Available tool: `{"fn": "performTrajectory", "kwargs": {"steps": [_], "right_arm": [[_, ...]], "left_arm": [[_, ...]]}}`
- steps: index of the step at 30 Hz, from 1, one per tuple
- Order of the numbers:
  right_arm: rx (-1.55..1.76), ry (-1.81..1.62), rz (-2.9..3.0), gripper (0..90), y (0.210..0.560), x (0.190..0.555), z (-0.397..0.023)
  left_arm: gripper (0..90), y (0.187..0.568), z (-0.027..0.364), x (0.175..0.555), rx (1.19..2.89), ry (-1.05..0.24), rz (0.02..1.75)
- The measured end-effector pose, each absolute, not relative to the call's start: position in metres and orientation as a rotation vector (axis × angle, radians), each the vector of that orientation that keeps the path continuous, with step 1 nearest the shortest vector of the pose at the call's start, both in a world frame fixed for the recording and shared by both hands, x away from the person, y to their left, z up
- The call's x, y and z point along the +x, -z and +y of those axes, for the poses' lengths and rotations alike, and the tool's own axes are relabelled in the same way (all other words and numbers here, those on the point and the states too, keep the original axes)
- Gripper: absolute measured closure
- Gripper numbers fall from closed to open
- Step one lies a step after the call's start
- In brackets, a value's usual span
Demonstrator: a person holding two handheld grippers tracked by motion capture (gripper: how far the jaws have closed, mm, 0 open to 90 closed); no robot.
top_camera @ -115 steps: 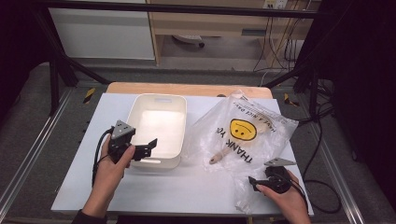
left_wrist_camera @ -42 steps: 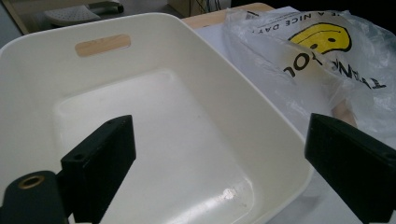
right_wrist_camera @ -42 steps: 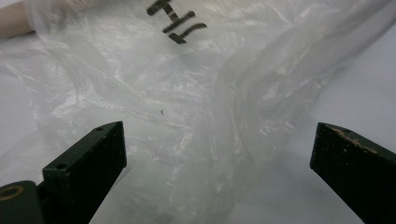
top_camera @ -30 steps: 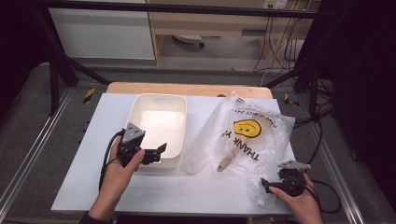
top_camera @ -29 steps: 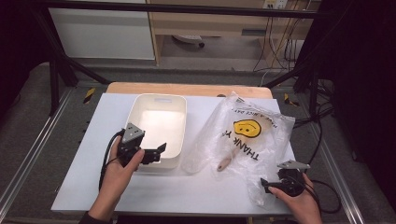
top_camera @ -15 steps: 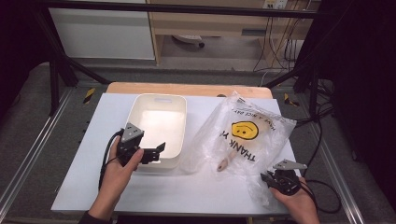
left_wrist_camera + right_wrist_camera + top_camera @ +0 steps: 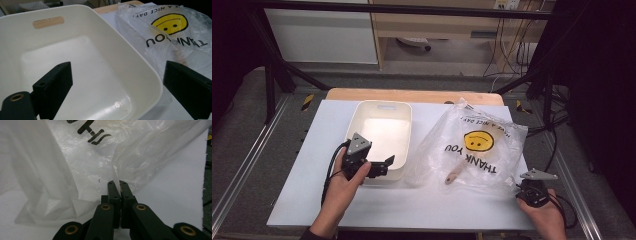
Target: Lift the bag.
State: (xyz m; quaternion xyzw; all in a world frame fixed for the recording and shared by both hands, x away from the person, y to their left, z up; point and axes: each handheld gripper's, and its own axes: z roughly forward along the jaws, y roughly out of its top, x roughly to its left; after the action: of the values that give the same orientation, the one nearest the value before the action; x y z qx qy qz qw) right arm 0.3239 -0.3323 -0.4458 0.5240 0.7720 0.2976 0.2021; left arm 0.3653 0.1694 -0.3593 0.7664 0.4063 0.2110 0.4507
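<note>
My right gripper [image 7: 117, 185] has just been closing, and its 2 jaws now meet on a fold of the plastic bag [image 7: 477, 150] at the bag's near right corner; a thin edge of film sits pinched between the tips. I read that hold as an anchor: with the corner clamped, I can lift or tug the bag to open or tip it. In the high view that gripper [image 7: 518, 191] sits at the table's near right edge, and the film fans away from it toward the middle.

Through the film I see a pale, stick-shaped item [image 7: 455, 172], perhaps a wooden handle, lying flat inside the bag. Its long axis runs diagonally, the near end toward my side of the table, the far end toward the yellow face [image 7: 478, 140].

My left gripper [image 7: 382, 164] stands wide open with nothing in it, over the near rim of the white tub [image 7: 402, 120], 1 jaw inside the tub and 1 outside. I judge it's waiting to steady the tub, which lies just beside the bag.
</note>
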Motion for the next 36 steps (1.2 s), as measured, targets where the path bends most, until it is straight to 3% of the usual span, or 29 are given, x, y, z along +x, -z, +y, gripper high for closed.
{"fn": "performTrajectory", "kwargs": {"steps": [15,27,36], "right_arm": [[1.475,-0.725,2.078,90.0,0.438,0.338,-0.349],[1.465,-0.753,2.093,90.0,0.438,0.334,-0.346],[1.452,-0.767,2.109,90.0,0.439,0.331,-0.343]], "left_arm": [[8.6,0.357,0.124,0.341,1.946,-0.456,0.875],[10.1,0.385,0.066,0.325,2.068,-0.415,0.796],[12.7,0.403,0.048,0.334,2.077,-0.426,0.834]]}}
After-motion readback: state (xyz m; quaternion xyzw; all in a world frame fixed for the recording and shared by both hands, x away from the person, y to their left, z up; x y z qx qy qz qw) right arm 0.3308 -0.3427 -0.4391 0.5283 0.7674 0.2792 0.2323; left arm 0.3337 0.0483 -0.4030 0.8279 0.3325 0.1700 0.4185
